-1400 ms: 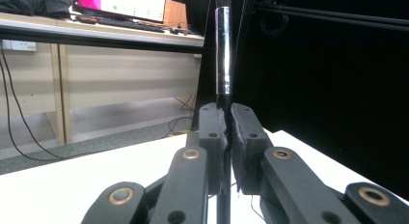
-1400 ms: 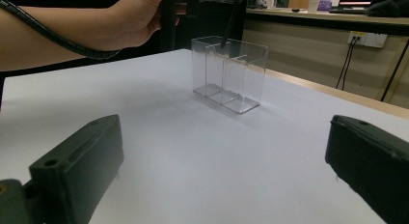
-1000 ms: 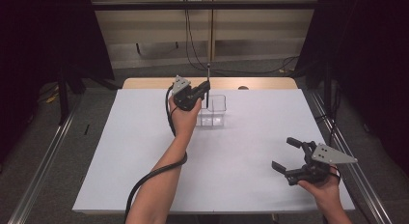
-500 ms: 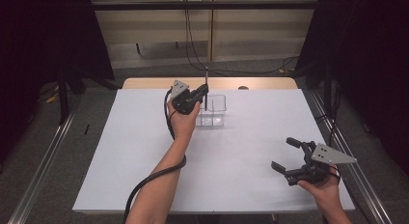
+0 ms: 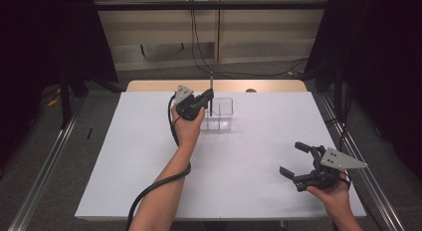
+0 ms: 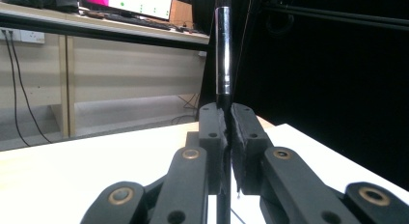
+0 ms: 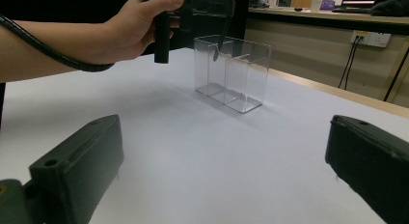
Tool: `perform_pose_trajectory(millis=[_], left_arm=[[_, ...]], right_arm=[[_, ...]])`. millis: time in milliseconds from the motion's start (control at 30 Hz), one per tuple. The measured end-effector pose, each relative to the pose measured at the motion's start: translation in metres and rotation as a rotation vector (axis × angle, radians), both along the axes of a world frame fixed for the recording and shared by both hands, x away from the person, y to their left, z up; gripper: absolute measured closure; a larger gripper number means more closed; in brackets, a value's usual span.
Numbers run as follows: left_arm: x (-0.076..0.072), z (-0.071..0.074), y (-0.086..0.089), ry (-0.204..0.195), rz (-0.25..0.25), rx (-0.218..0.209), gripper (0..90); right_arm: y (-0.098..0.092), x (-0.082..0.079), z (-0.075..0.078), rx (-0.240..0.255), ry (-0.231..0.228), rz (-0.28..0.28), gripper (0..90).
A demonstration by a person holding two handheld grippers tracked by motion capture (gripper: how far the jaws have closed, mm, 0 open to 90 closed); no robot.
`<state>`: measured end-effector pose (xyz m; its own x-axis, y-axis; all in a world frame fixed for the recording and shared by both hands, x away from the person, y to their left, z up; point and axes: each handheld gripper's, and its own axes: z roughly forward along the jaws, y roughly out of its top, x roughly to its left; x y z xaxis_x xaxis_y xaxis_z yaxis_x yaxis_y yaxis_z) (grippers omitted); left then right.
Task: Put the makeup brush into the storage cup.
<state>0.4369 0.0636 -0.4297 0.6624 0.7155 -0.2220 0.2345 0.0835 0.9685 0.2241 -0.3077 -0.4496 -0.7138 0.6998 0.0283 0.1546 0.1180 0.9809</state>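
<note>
- Holding a thin metal stick [image 5: 211, 94] straight up, the left gripper [image 5: 203, 99] has its jaws pinched tight on it, right over the clear box [image 5: 221, 114] near the far side of the desk [image 5: 124, 156].
- From the right gripper view, the stick's bottom end [image 7: 215, 52] looks to be dipping into the box's nearer half.
- I think this is the step of putting the stick into the box.
- Next, the hand should go down slowly, keep the stick off the thin middle wall, then let go.
- Spread wide with nothing in it, the right gripper [image 5: 298, 164] waits near the desk's close corner.
</note>
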Motion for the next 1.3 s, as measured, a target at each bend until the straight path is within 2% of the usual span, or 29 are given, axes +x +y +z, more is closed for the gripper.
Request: perform_pose_trajectory(millis=[1300], left_arm=[[-0.0077,-0.0078,0.0027,0.007,0.005,-0.007,83.9]], right_arm=[[0.0013,0.0005,-0.0001,-0.004,-0.003,0.004,0.0]])
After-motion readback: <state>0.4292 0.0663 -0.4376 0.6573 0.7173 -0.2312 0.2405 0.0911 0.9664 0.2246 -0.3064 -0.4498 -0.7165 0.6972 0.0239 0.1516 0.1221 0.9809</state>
